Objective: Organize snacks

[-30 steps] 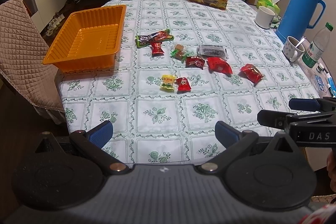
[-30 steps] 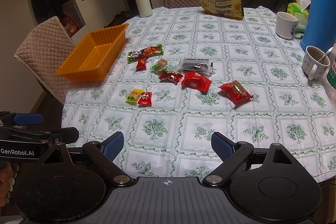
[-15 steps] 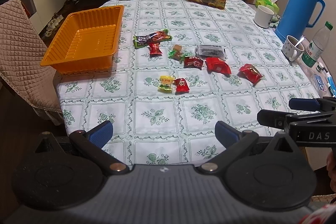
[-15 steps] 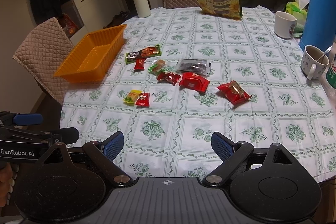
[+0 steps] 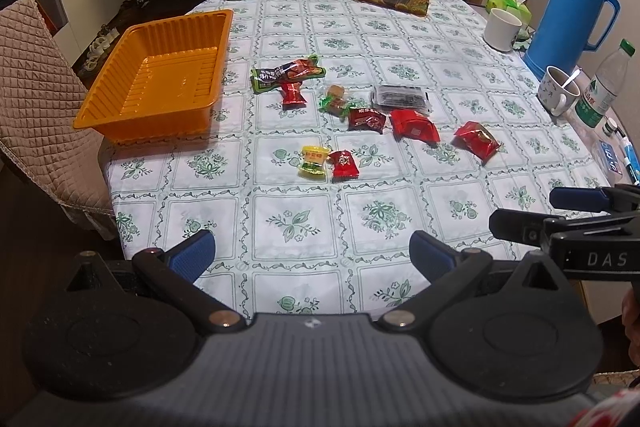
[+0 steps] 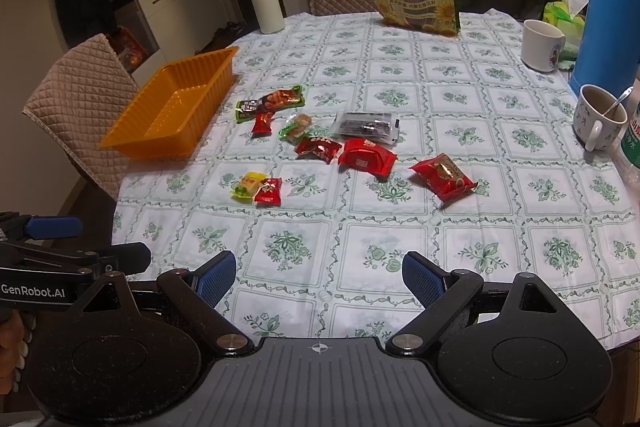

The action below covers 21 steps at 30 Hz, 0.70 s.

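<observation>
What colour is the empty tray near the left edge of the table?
Orange tray, clearest in the left wrist view.

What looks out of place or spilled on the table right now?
Nothing is spilled or damaged. The small wrapped snacks lie loose mid-table on the green-patterned tablecloth, none in the orange plastic tray, which is empty. That tray's near corner juts past the table edge. Both the left gripper and right gripper are open, holding nothing.

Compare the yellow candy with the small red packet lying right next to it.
The yellow candy has a yellow wrapper with green at its near end; the small red packet is red all over. The candy lies nearer the orange tray; the packet lies on the far side from it. Both are small, sealed and flat on the tablecloth.
</observation>
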Tool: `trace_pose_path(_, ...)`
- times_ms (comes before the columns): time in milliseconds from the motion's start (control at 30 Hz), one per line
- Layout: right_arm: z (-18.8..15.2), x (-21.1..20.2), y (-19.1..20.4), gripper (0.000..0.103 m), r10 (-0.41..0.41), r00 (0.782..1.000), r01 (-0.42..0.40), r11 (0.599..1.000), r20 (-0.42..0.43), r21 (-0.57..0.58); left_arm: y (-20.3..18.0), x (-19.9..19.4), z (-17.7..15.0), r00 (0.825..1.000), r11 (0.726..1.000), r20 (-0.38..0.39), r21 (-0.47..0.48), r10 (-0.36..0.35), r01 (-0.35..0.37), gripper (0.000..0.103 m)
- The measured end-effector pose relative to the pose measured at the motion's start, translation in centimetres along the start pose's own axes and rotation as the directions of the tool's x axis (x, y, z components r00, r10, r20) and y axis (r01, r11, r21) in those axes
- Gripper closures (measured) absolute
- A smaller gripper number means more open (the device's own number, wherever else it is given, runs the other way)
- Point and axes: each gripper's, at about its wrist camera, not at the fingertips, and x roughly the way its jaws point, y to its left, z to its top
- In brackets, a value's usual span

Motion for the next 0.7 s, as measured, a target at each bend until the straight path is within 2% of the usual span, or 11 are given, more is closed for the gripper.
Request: trace_pose_path(700,0.2,0.8,-1.2,0.013,0.0,1.0,0.0,1.0,-0.006,0.007,-0.6,0.8,0.5,1.0,1.0,-0.008,0.009,-0.002,0.002,0.0)
